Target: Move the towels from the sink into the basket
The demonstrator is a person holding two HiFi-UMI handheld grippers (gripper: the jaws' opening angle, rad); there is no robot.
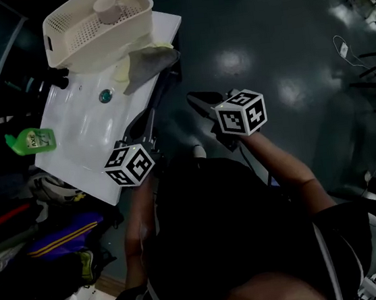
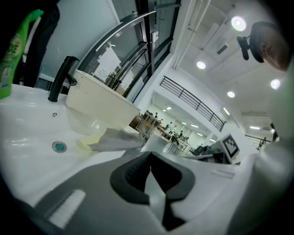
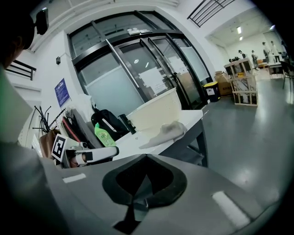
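My left gripper (image 2: 150, 160) and right gripper (image 3: 146, 160) are both closed and empty. In the head view, the grey towel (image 1: 152, 63) lies at 1 o'clock from the left gripper and 10 o'clock from the right. Its long axis runs 8-to-2 on the sink (image 1: 78, 142) edge, just beside the basket (image 1: 60, 49). I judge the left nearer.

The sink (image 1: 77, 136) is smooth, glossy white; the basket (image 1: 65, 32) matt, perforated cream plastic. The grey towel (image 1: 150, 63) and yellow towel (image 1: 122, 71) are soft matt cloth. The green bottle (image 1: 32, 140) is shiny plastic, the floor (image 1: 264, 48) glossy.
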